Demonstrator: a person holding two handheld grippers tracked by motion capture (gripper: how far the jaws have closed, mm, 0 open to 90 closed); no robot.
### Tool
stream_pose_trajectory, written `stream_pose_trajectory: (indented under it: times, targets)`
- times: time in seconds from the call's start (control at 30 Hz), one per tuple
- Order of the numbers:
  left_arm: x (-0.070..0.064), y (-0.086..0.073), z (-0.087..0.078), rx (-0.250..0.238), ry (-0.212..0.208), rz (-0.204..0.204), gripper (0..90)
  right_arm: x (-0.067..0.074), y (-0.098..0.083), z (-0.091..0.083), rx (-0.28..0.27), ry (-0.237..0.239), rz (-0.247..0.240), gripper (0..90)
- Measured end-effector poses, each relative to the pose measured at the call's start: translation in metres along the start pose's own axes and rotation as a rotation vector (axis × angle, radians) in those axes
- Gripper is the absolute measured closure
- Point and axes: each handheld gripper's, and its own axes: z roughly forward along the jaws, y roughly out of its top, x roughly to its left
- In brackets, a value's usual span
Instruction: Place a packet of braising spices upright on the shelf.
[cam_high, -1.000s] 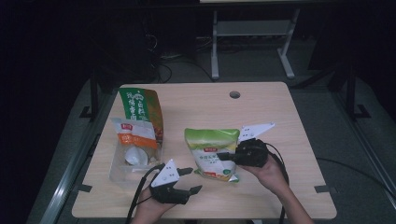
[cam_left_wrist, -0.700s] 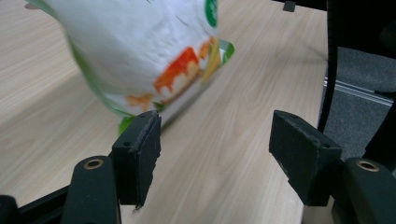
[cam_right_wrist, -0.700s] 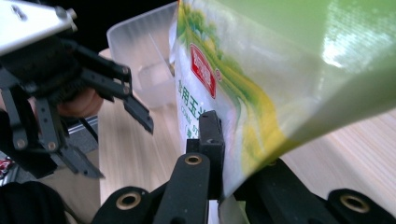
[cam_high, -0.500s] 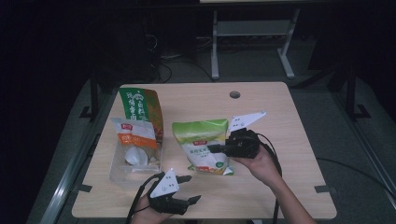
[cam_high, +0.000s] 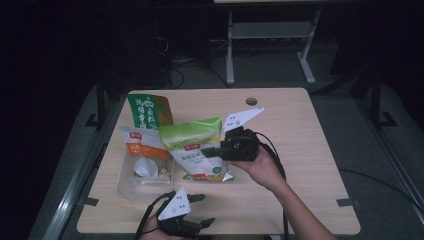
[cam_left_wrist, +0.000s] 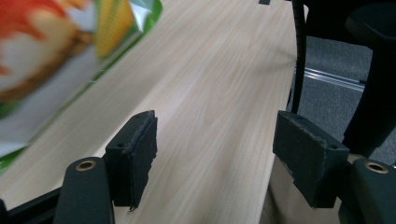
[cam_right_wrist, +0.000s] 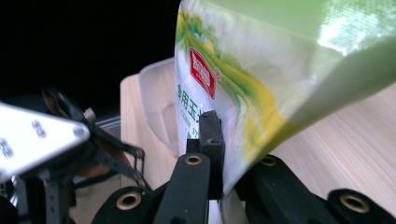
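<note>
A green and white snack bag (cam_high: 192, 145) hangs tilted above the table, its lower edge just over the wood. My right gripper (cam_high: 209, 150) is shut on the bag's right edge; in the right gripper view the bag (cam_right_wrist: 261, 70) is pinched between the black jaws (cam_right_wrist: 223, 137). My left gripper (cam_high: 199, 209) hovers at the table's front edge. Its jaws have just been opening and stand wide apart with only bare wood between them (cam_left_wrist: 215, 135). In the left gripper view the blurred bag (cam_left_wrist: 46, 60) is at the upper left.
A clear plastic tub (cam_high: 129, 182) holding an orange-labelled packet (cam_high: 142, 147) sits at the left, just beside the lifted bag. A green and orange bag (cam_high: 150, 112) stands behind it. The table (cam_high: 300, 150) has a cable hole (cam_high: 251, 101) at the back.
My right gripper has raised the green bag off the table and carried it left toward the tub. The left gripper stayed at the front edge with its jaws a little wider.
</note>
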Motion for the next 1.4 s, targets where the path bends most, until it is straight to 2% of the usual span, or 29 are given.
stream_pose_trajectory:
  times: [0.1, 0.3, 0.4, 0.93, 1.4]
  targets:
    - [-0.002, -0.001, 0.000, 0.007, -0.009, -0.007, 29.9, 0.004, 0.010, 0.006, 0.002, 0.013, -0.013, 88.1]
    - [-0.003, -0.001, -0.001, 0.009, -0.011, 0.013, 28.1, 0.011, 0.024, 0.020, -0.003, 0.029, -0.031, 88.2]
    - [-0.006, -0.002, -0.003, 0.000, -0.014, -0.005, 27.8, 0.015, 0.032, 0.030, -0.007, 0.040, -0.041, 88.2]
    - [-0.006, -0.007, -0.012, 0.006, -0.010, 0.003, 27.2, 0.028, 0.055, 0.073, -0.009, 0.089, -0.048, 88.2]
    - [-0.006, -0.009, -0.013, -0.001, -0.004, -0.004, 27.0, 0.035, 0.066, 0.097, 0.005, 0.111, -0.059, 88.2]
